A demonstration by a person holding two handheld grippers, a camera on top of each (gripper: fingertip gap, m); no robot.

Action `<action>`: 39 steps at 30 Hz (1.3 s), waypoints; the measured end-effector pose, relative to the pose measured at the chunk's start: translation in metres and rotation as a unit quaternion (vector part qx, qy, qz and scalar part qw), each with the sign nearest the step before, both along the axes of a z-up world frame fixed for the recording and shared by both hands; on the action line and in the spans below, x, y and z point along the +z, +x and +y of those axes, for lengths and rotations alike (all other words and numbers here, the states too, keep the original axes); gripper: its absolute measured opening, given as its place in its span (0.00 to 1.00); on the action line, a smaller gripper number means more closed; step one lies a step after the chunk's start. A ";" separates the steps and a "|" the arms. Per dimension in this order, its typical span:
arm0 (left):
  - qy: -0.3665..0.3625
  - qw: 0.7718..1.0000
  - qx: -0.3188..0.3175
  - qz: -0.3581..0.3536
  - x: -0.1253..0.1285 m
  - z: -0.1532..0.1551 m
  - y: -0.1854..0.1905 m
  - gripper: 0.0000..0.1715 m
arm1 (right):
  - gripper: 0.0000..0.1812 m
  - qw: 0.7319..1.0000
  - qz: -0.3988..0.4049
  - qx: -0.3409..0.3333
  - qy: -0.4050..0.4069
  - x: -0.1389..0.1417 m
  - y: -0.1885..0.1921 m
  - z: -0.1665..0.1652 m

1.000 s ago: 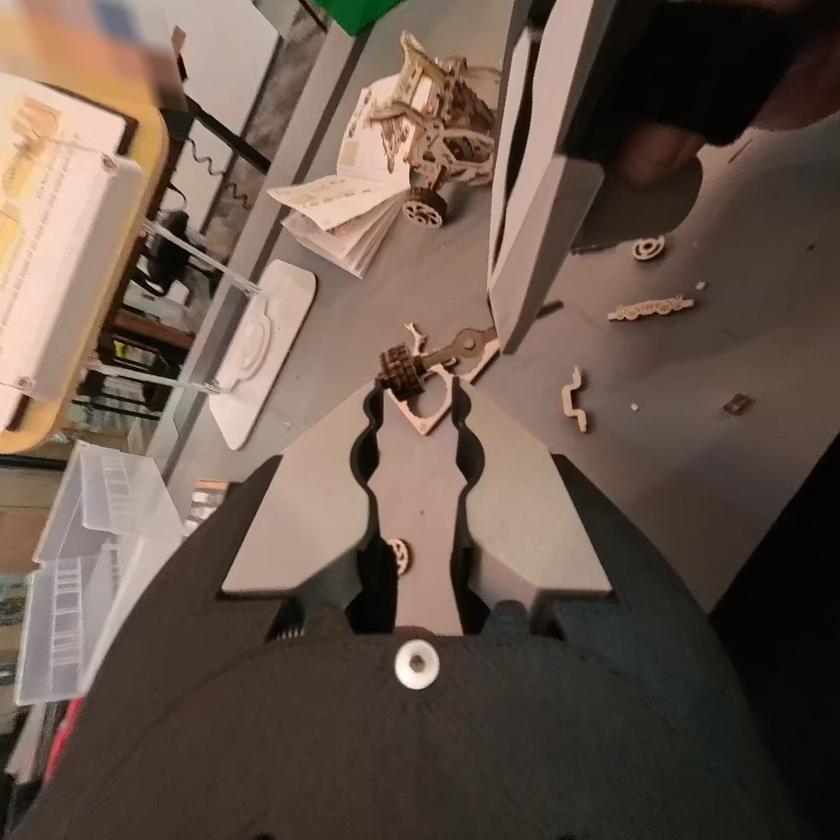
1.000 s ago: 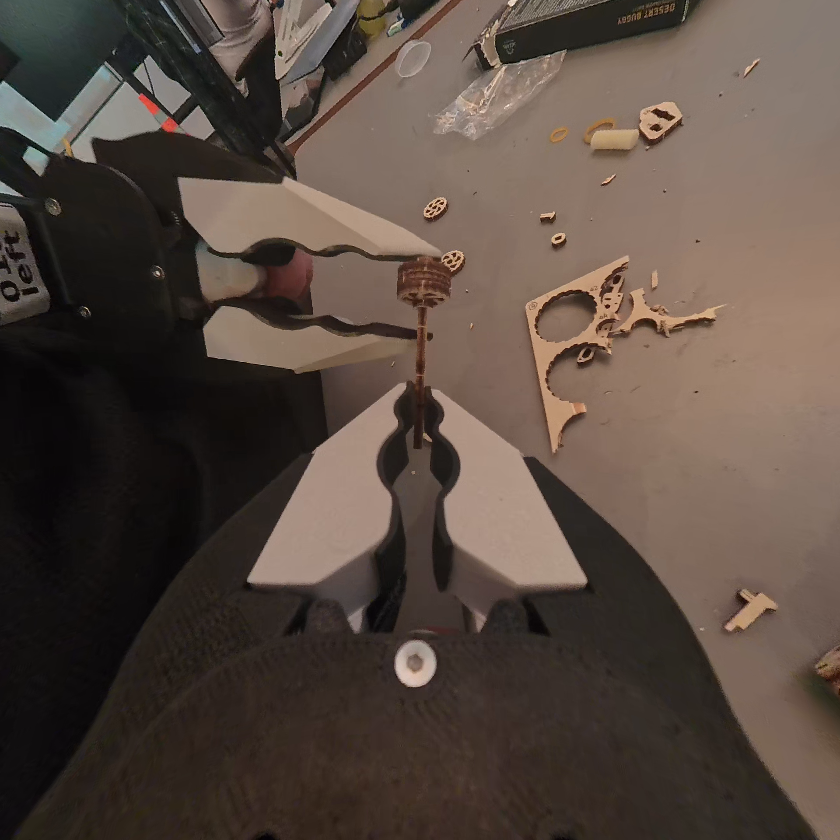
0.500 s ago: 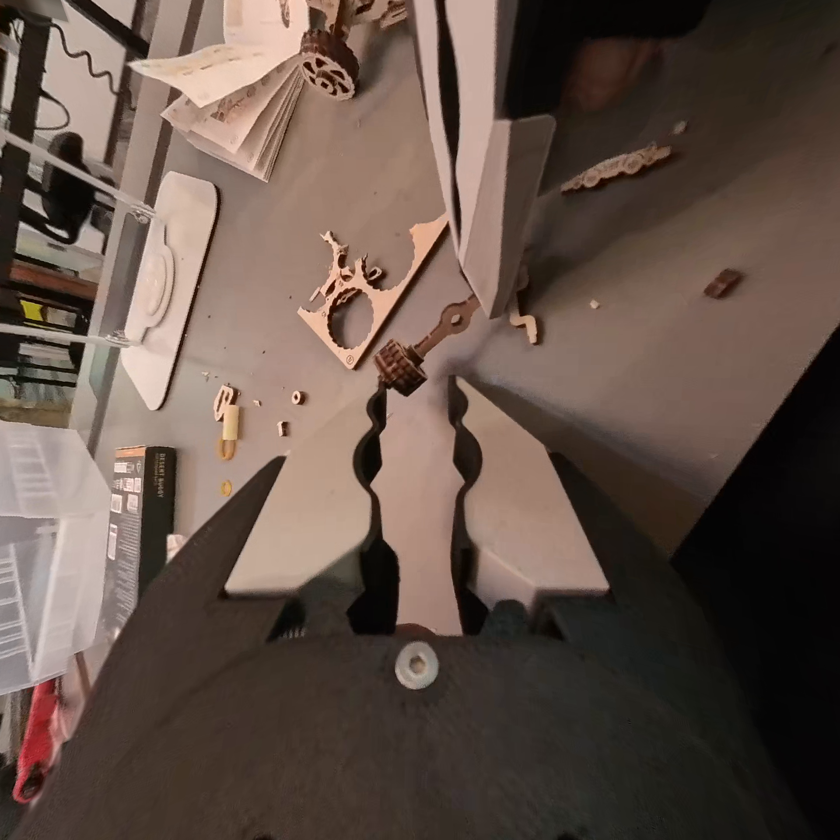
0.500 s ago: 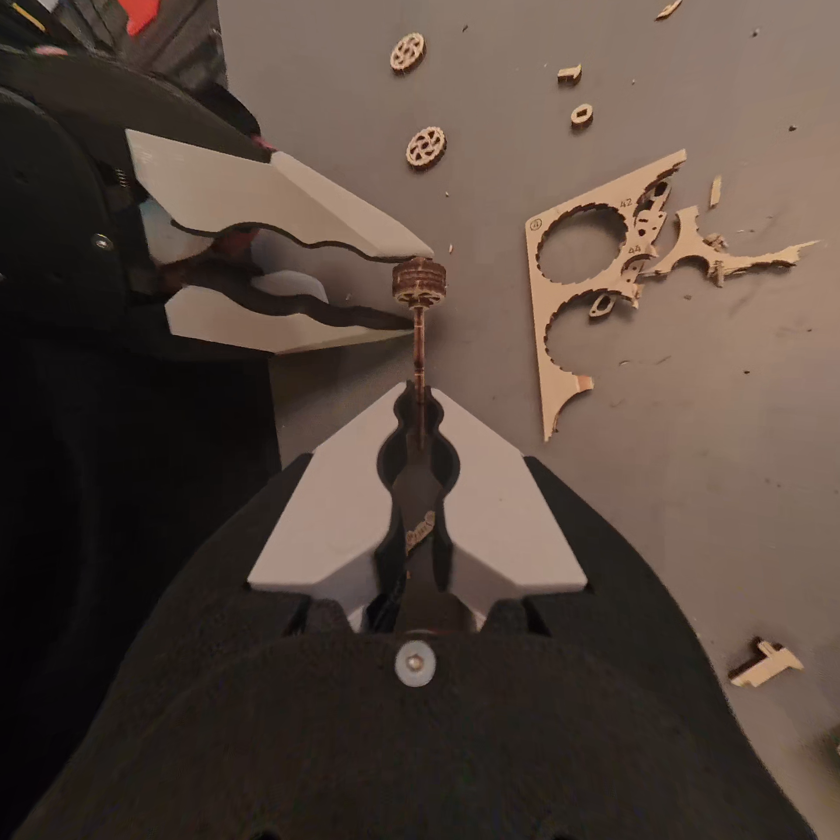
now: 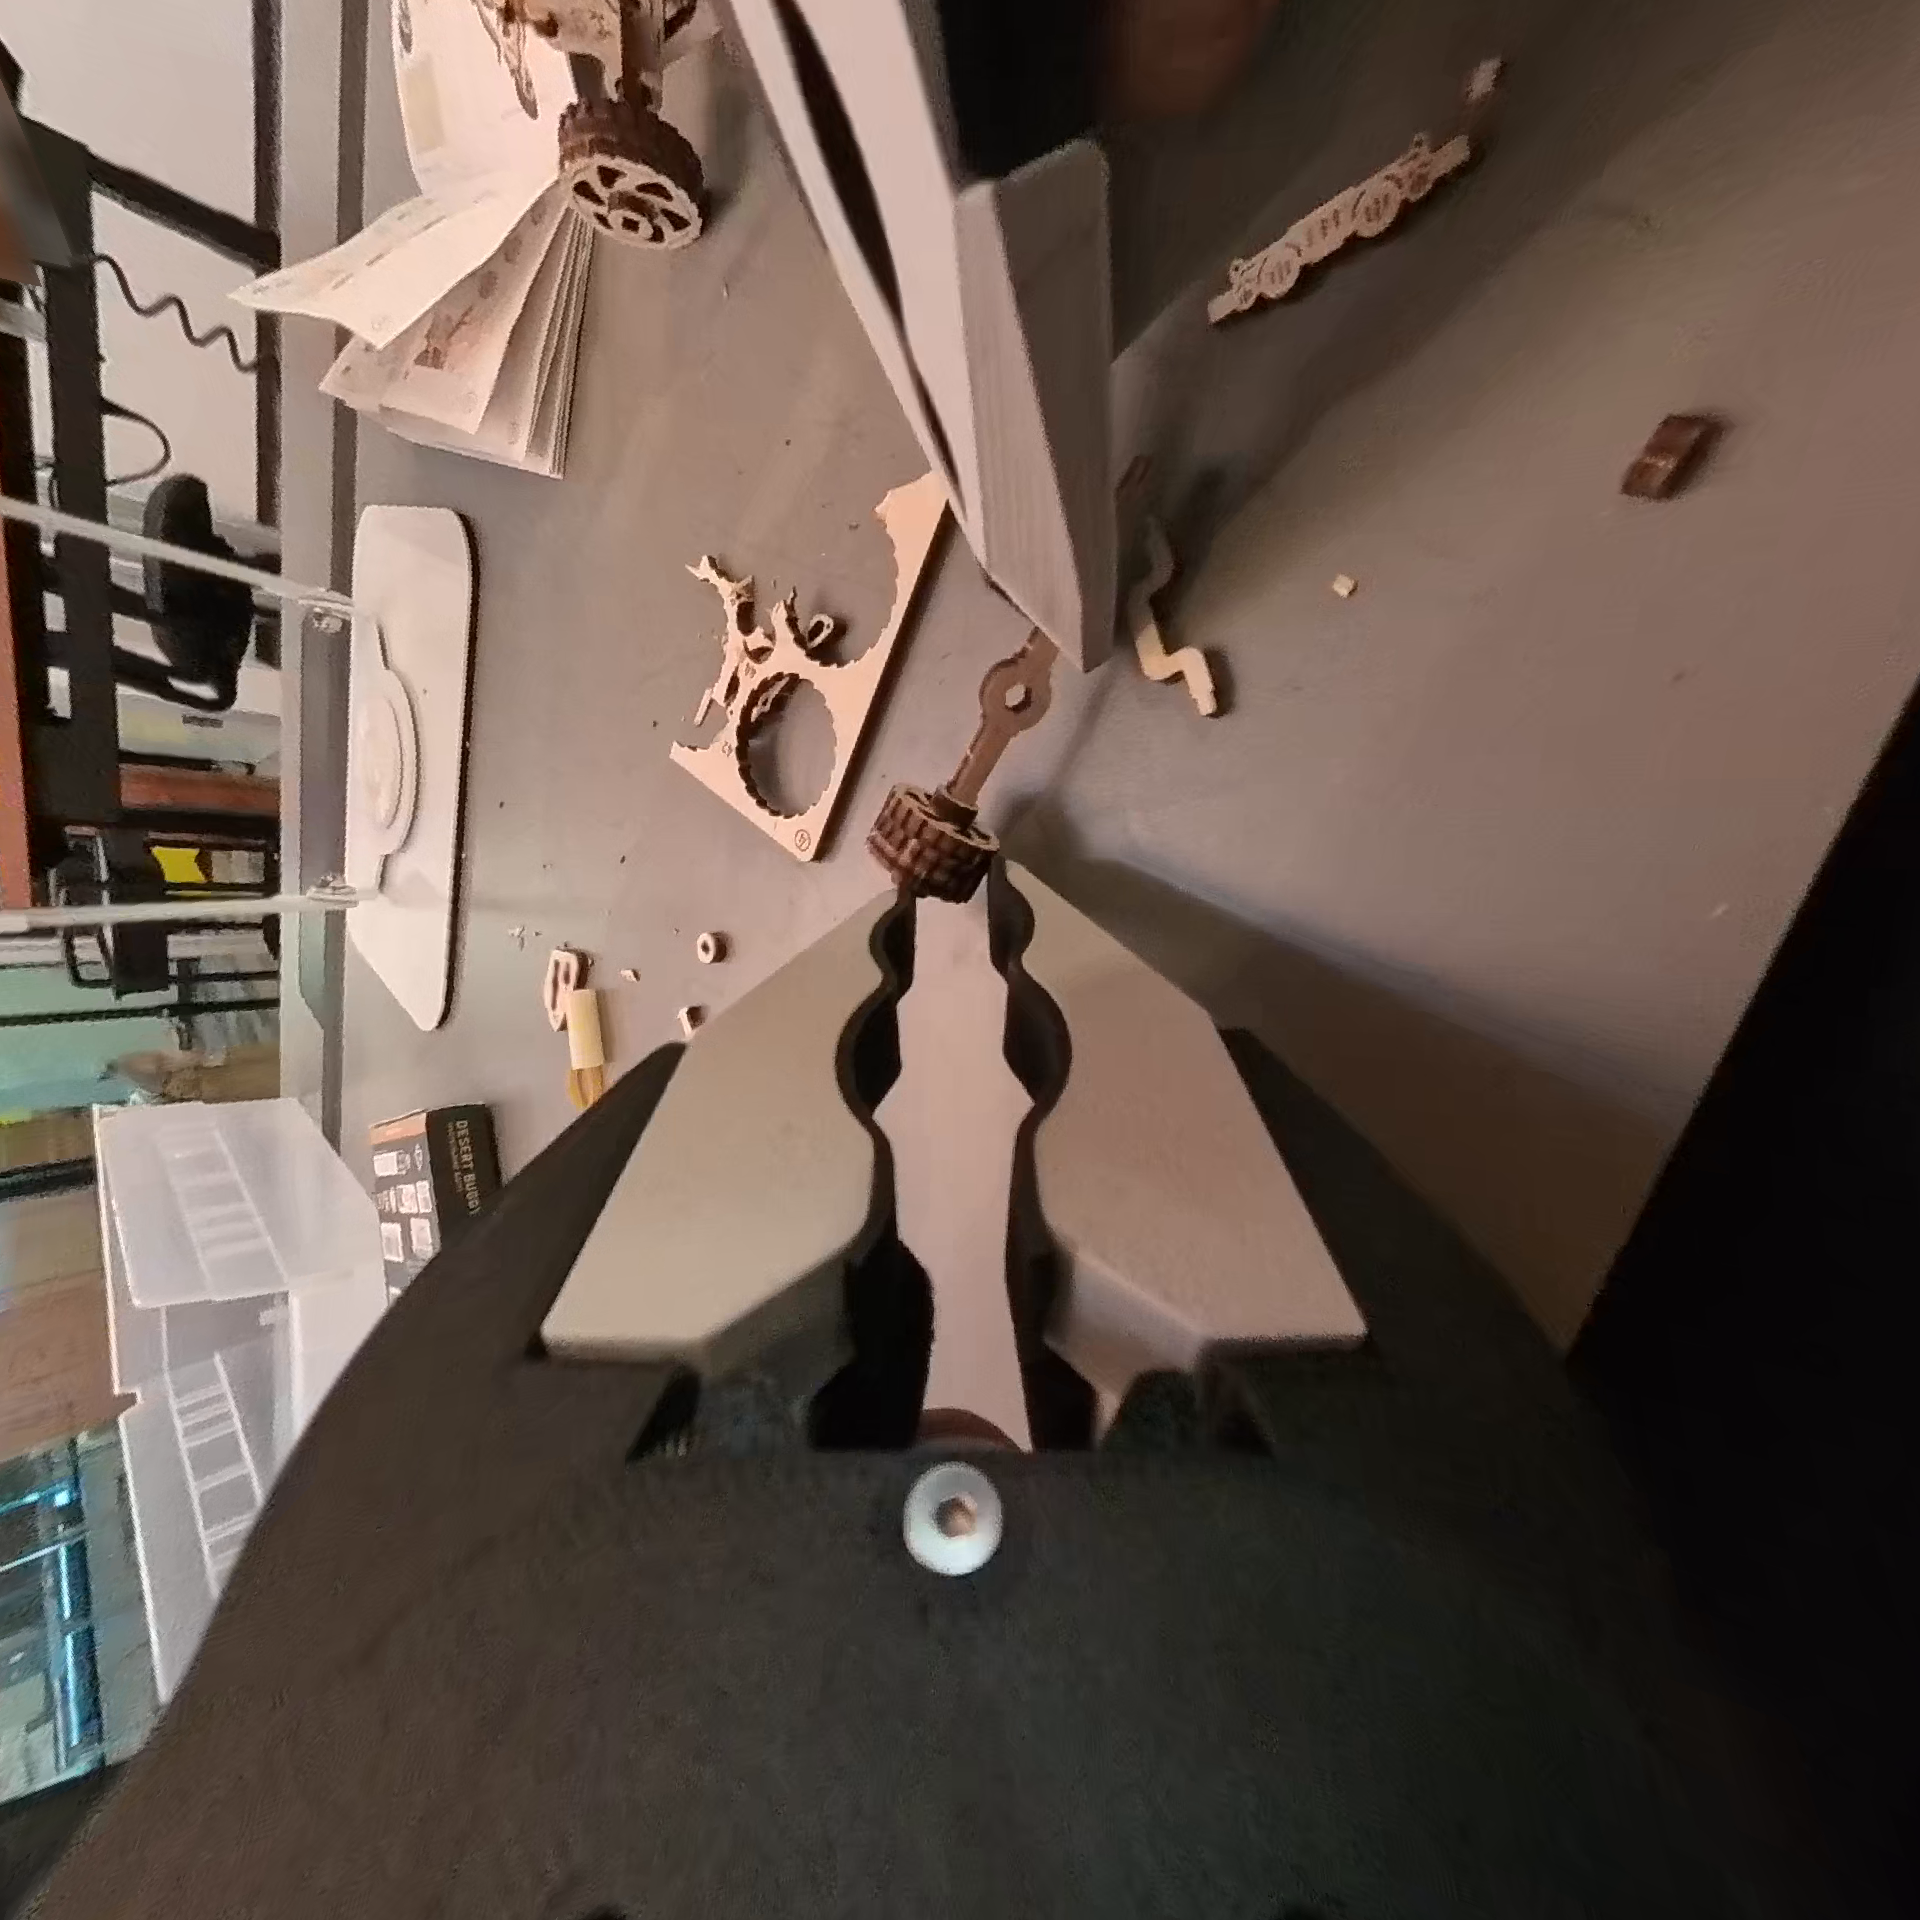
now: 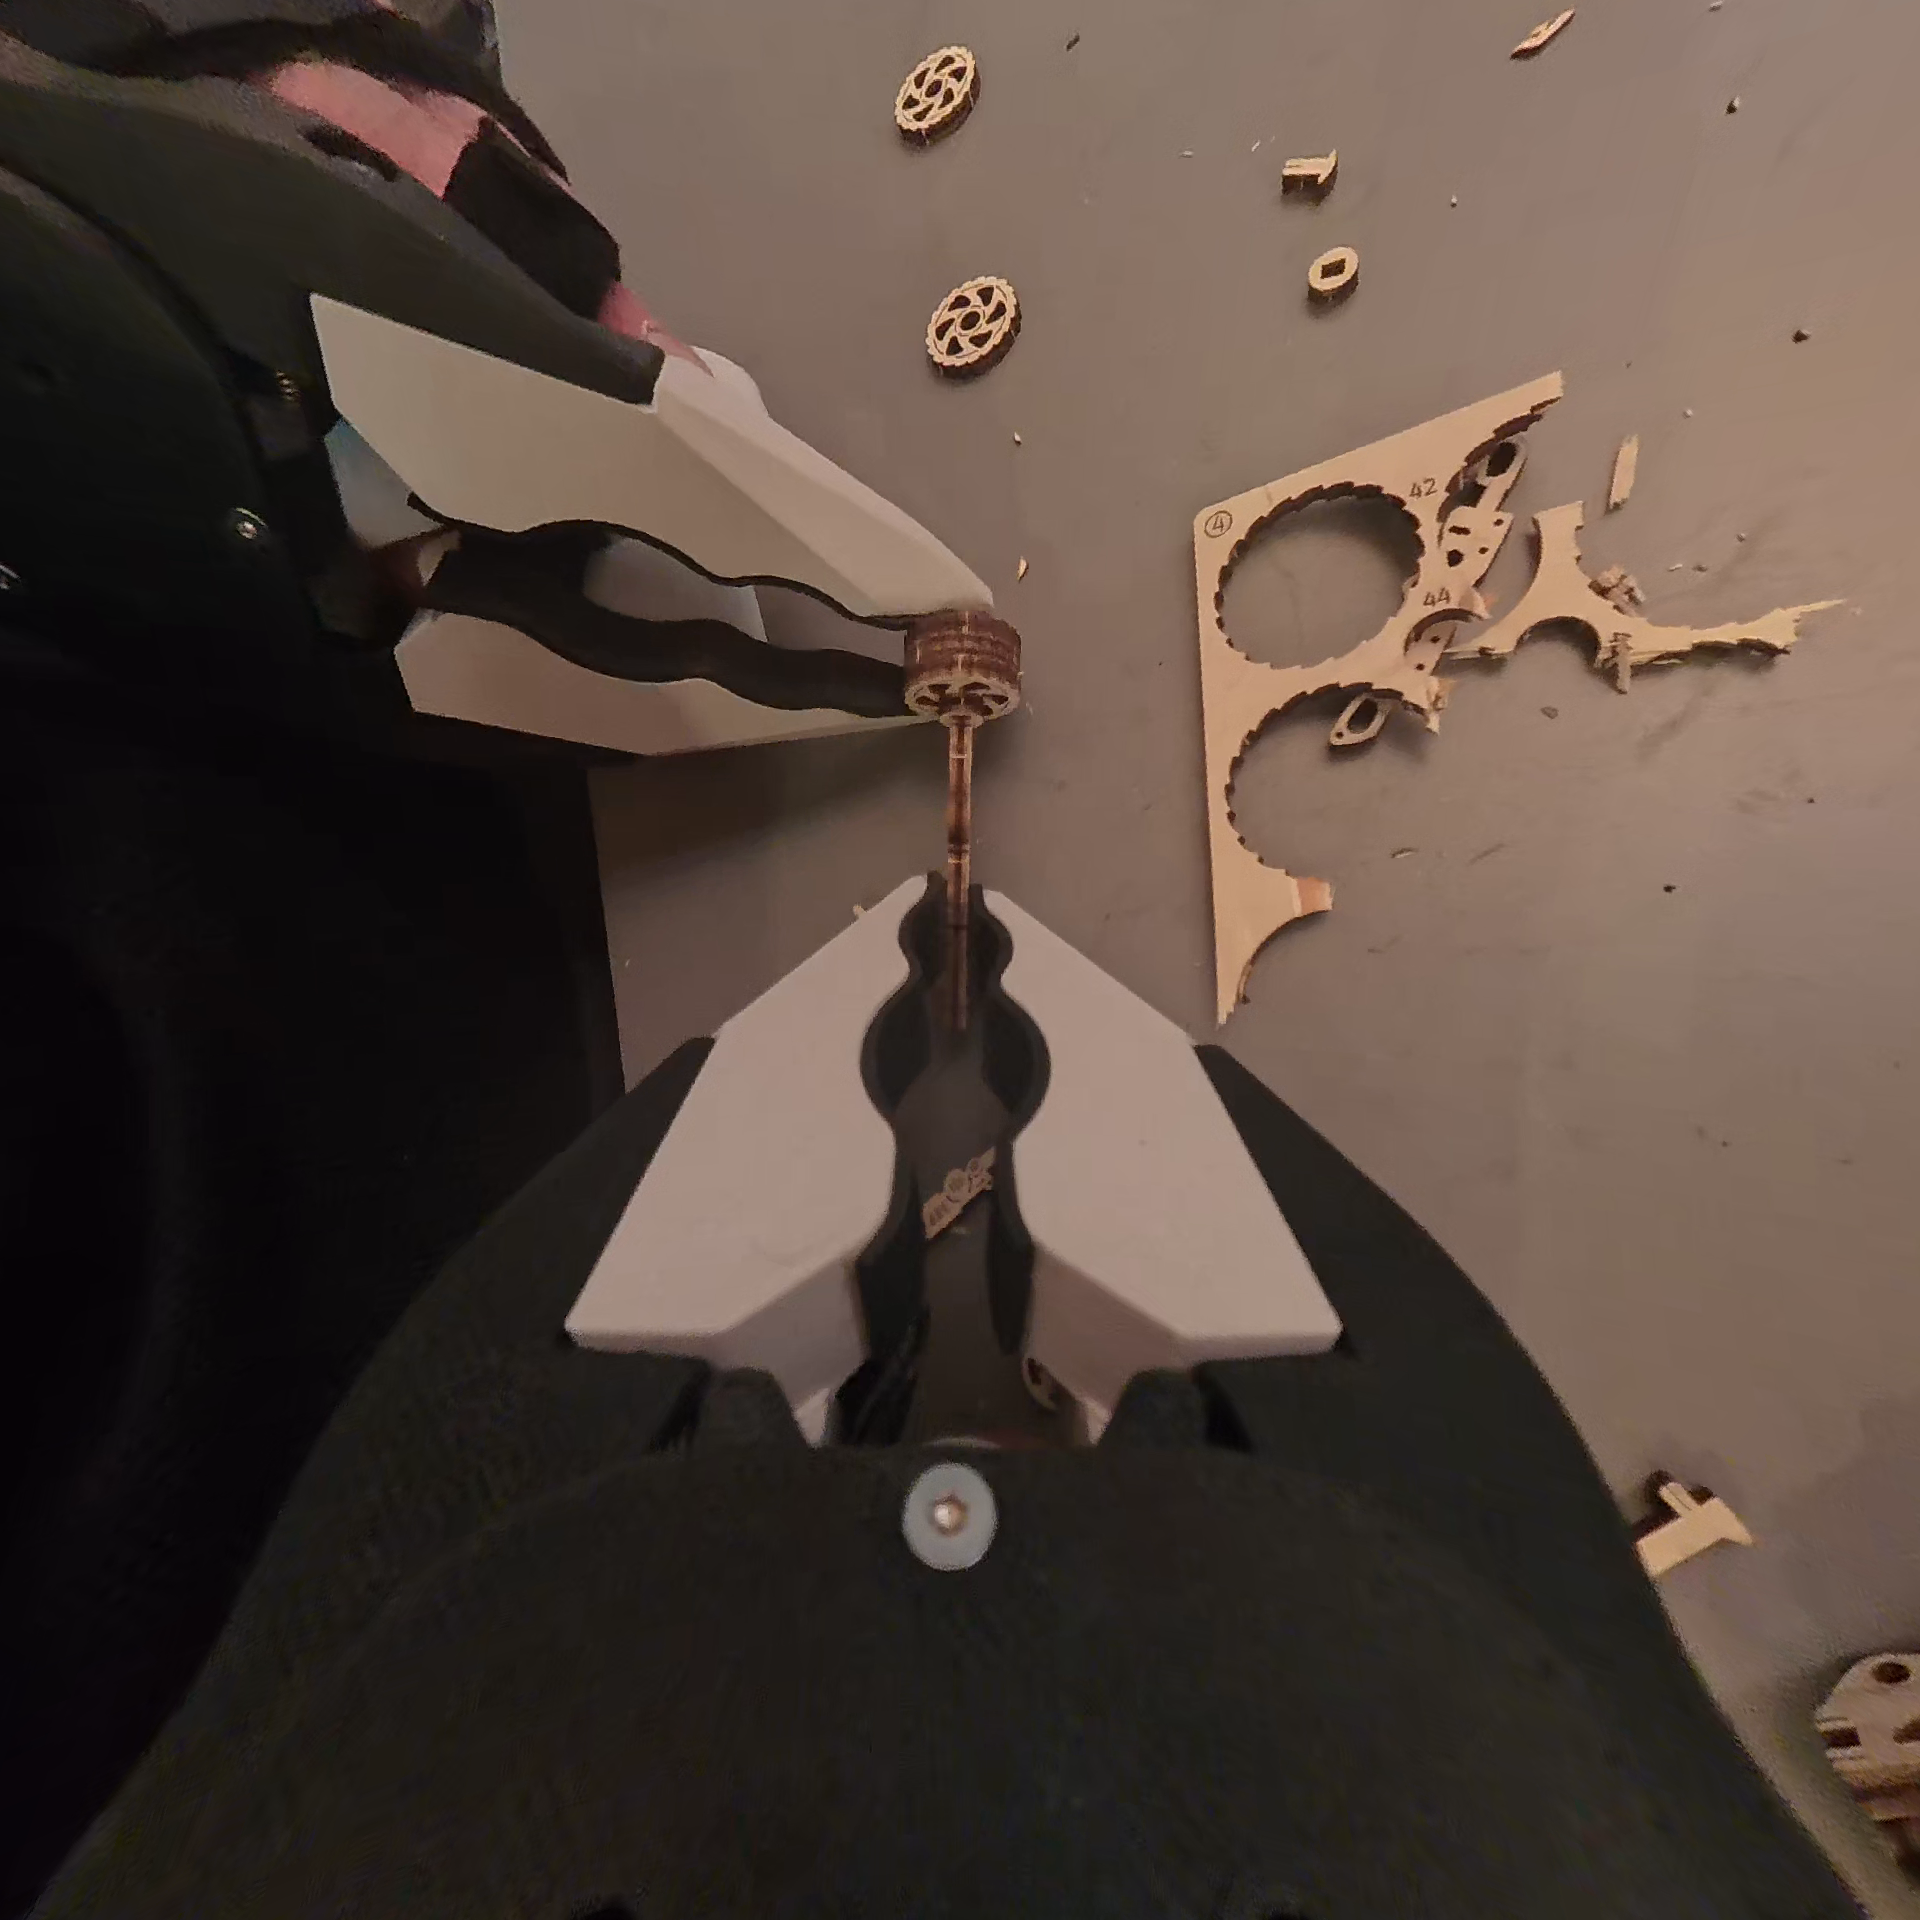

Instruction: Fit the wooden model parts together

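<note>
A dark wooden gear stack point(image 5: 928, 837) sits on the end of a flat wooden rod point(image 5: 1003, 715). My left gripper point(image 5: 948, 896) is shut on the gear stack at its very fingertips. My right gripper point(image 6: 956, 906) is shut on the rod point(image 6: 958, 821) and holds it edge-on, pointing away from me. In the right wrist view the gear stack point(image 6: 961, 665) is on the rod's far end, clamped between the left gripper's white fingers point(image 6: 665, 488). In the left wrist view the right gripper's fingers point(image 5: 1039, 416) come down from above. The joined part hangs above the grey table point(image 6: 1455, 1143).
A cut-out wooden sheet point(image 6: 1309, 748) lies right of the part, with two loose gear wheels point(image 6: 971, 324) beyond. An open booklet point(image 5: 468, 343), a part-built model's wheel point(image 5: 629, 197), a clear plastic box point(image 5: 229, 1247) and small wooden pieces point(image 5: 1340, 223) lie around. The table edge point(image 5: 1714, 935) runs close by. Some 4 centimeters of space lies between my two pairs of fingers.
Both grippers have tilted and swung with the joined part, so more of the table top shows. The left jaws have narrowed onto the gear stack. The right gripper still holds the rod.
</note>
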State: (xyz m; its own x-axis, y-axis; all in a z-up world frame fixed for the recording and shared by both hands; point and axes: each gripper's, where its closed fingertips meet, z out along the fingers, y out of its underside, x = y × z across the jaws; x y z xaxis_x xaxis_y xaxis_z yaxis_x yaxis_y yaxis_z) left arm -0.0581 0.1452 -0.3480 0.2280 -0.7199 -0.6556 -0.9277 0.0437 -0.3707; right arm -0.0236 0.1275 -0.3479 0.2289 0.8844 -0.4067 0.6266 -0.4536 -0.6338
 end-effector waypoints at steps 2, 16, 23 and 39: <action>0.000 1.000 -0.008 -0.001 0.000 -0.001 0.000 0.06 | 0.00 1.000 0.002 0.001 -0.002 0.000 0.000 0.001; -0.044 0.996 -0.037 -0.066 -0.001 -0.005 0.002 0.05 | 0.00 1.000 -0.002 0.019 0.018 0.000 0.001 0.004; -0.059 0.994 -0.050 -0.080 -0.001 -0.006 0.004 0.05 | 0.00 1.000 0.001 0.019 0.008 0.000 0.001 0.004; -0.118 0.985 -0.026 -0.124 0.006 0.002 0.002 0.27 | 0.06 0.998 -0.001 0.046 0.031 0.009 -0.002 -0.001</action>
